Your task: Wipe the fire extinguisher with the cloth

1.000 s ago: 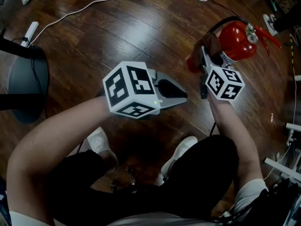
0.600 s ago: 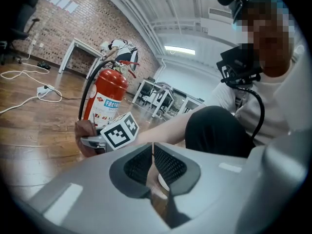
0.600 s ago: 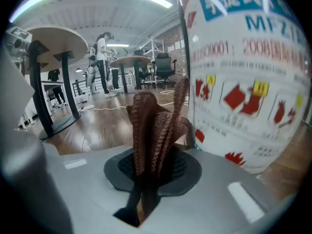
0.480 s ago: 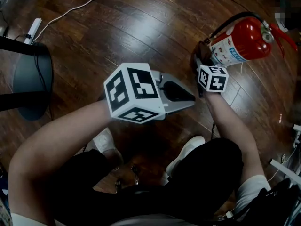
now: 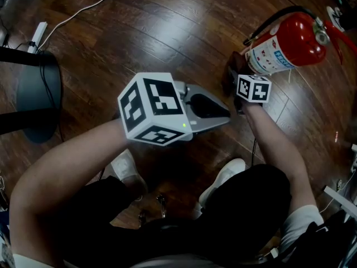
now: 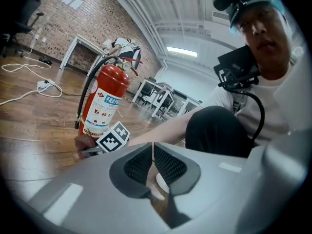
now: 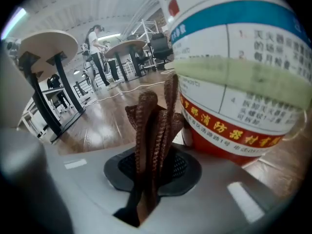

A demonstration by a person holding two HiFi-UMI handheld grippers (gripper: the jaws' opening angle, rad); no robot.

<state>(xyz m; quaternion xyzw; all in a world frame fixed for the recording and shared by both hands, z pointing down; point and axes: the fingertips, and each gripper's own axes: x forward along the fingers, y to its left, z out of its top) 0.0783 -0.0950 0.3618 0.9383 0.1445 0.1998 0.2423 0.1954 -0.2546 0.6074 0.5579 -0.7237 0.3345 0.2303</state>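
Observation:
A red fire extinguisher (image 5: pixel 290 43) with a white label and black hose stands upright on the wooden floor at the upper right. My right gripper (image 5: pixel 233 78) is shut on a brown cloth (image 5: pixel 228 71) and sits low against the cylinder's base. In the right gripper view the folded cloth (image 7: pixel 153 123) stands up between the jaws, right beside the extinguisher's label (image 7: pixel 243 72). My left gripper (image 5: pixel 223 111) hovers mid-frame, shut with nothing in it, apart from the extinguisher (image 6: pixel 105 101). The left gripper view shows its pads (image 6: pixel 168 165) together.
A black round stand base (image 5: pixel 33 99) stands at the left, with a white cable (image 5: pixel 83 10) and power strip (image 5: pixel 36 35) on the floor behind it. The person's white shoes (image 5: pixel 125 169) are below the grippers. Tables (image 7: pixel 53 48) stand farther off.
My right gripper has slid down the extinguisher with the cloth, from near its top to its base. The left gripper has stayed almost where it was.

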